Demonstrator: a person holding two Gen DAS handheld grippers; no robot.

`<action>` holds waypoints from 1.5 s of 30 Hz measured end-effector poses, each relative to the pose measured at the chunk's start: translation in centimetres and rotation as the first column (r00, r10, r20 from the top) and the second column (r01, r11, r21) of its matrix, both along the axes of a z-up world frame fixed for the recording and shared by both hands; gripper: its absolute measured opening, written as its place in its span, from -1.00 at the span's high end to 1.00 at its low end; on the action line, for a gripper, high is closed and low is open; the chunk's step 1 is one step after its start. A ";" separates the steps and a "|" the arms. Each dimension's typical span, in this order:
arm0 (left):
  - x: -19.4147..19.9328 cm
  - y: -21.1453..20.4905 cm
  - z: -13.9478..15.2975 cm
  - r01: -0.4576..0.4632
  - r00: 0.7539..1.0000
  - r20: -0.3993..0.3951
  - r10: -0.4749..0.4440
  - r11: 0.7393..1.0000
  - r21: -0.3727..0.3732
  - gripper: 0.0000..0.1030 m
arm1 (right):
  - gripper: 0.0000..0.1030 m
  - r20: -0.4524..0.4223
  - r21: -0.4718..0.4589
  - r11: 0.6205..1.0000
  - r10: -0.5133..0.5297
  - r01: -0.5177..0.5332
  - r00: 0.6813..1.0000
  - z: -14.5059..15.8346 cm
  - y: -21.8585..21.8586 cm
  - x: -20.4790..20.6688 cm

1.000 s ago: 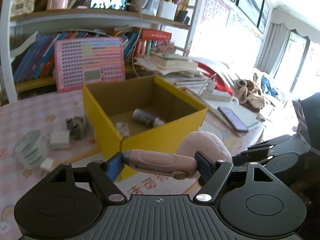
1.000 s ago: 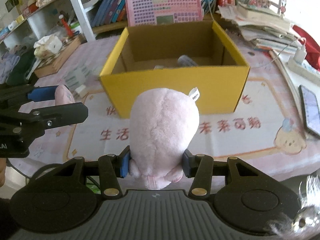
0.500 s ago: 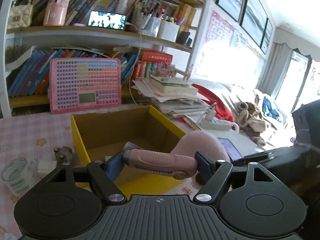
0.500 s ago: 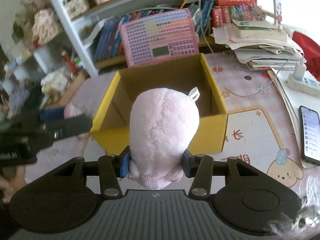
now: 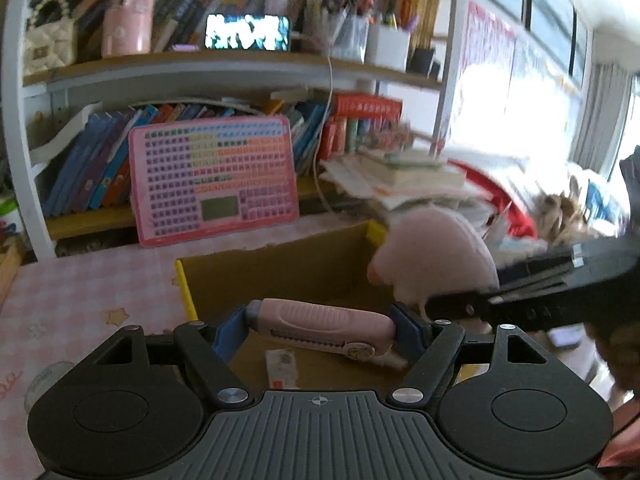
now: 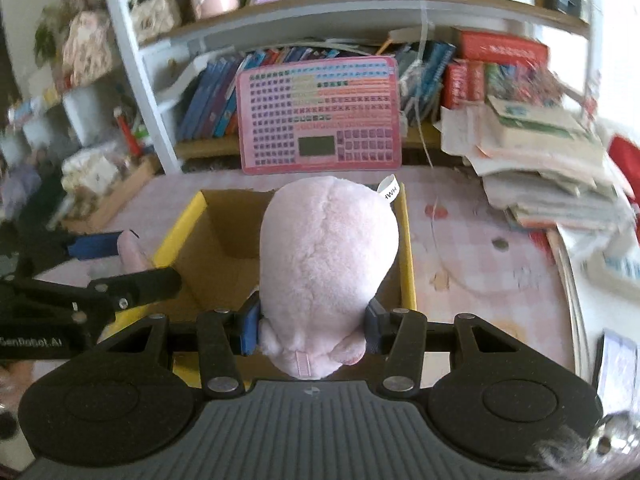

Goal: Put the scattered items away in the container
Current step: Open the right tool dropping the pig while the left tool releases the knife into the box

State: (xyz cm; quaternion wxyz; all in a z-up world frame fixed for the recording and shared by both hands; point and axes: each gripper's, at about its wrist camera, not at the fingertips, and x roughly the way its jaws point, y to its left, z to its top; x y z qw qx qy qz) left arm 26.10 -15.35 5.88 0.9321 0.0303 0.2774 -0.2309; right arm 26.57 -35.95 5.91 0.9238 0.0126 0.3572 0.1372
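Note:
My left gripper (image 5: 320, 326) is shut on a pink utility knife (image 5: 320, 324), held crosswise over the open yellow cardboard box (image 5: 184, 292). My right gripper (image 6: 312, 330) is shut on a pink plush toy (image 6: 328, 264) and holds it above the same box (image 6: 180, 232). The plush (image 5: 432, 264) and the right gripper (image 5: 520, 304) show at the right of the left wrist view. The left gripper (image 6: 100, 276) with the knife tip (image 6: 130, 250) shows at the box's left side in the right wrist view. A small white packet (image 5: 282, 368) lies on the box floor.
A pink keyboard toy (image 6: 320, 116) leans against the bookshelf (image 6: 304, 12) behind the box. A stack of books and papers (image 6: 540, 164) lies to the right. A phone (image 6: 612, 364) lies at the table's right edge. The pink checked tablecloth (image 5: 80, 300) lies left of the box.
Both grippers have moved forward and up, from in front of the box to over its opening, each still holding its item. The views are blurred from motion.

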 end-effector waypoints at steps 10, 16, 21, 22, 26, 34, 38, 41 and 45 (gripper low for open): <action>2.6 -2.6 -3.7 0.075 0.995 -0.078 -0.061 0.980 0.183 -0.50 | 0.10 -0.086 -0.142 0.984 0.092 -0.103 0.992 -4.2 2.4 6.1; 3.1 -2.7 -4.5 0.087 0.989 -0.134 -0.063 0.980 0.177 -0.51 | 0.09 -0.141 -0.228 0.954 0.166 -0.195 0.976 -5.8 4.4 8.6; 3.0 -2.4 -4.6 0.091 0.987 -0.143 -0.068 0.982 0.165 -0.51 | 0.09 -0.174 -0.267 0.927 0.220 -0.262 0.960 -6.3 6.2 9.7; 3.0 -2.4 -4.6 0.091 0.988 -0.142 -0.067 0.982 0.165 -0.51 | 0.08 -0.181 -0.271 0.923 0.229 -0.272 0.957 -6.4 6.5 9.9; 2.9 -2.3 -4.6 0.085 0.989 -0.132 -0.063 0.983 0.164 -0.53 | 0.05 -0.202 -0.282 0.914 0.242 -0.293 0.949 -6.8 7.3 10.7; 2.2 -2.1 -4.2 0.060 0.994 -0.100 -0.044 0.983 0.171 -0.62 | -0.61 -0.144 -0.246 0.932 0.236 -0.265 0.961 -5.7 7.1 10.3; 1.5 -2.0 -3.5 0.056 0.996 -0.073 -0.044 0.984 0.171 -0.64 | -0.62 -0.090 -0.214 0.954 0.196 -0.211 0.977 -4.5 6.4 9.5; 0.6 -1.9 -2.7 0.045 0.998 -0.042 -0.038 0.985 0.169 -0.66 | -0.64 -0.045 -0.199 0.963 0.174 -0.179 0.984 -3.4 5.9 8.5; -0.8 -1.2 -1.0 0.006 1.000 -0.001 -0.006 0.989 0.148 -0.75 | -0.66 0.016 -0.185 0.972 0.151 -0.145 0.988 -1.8 5.2 6.5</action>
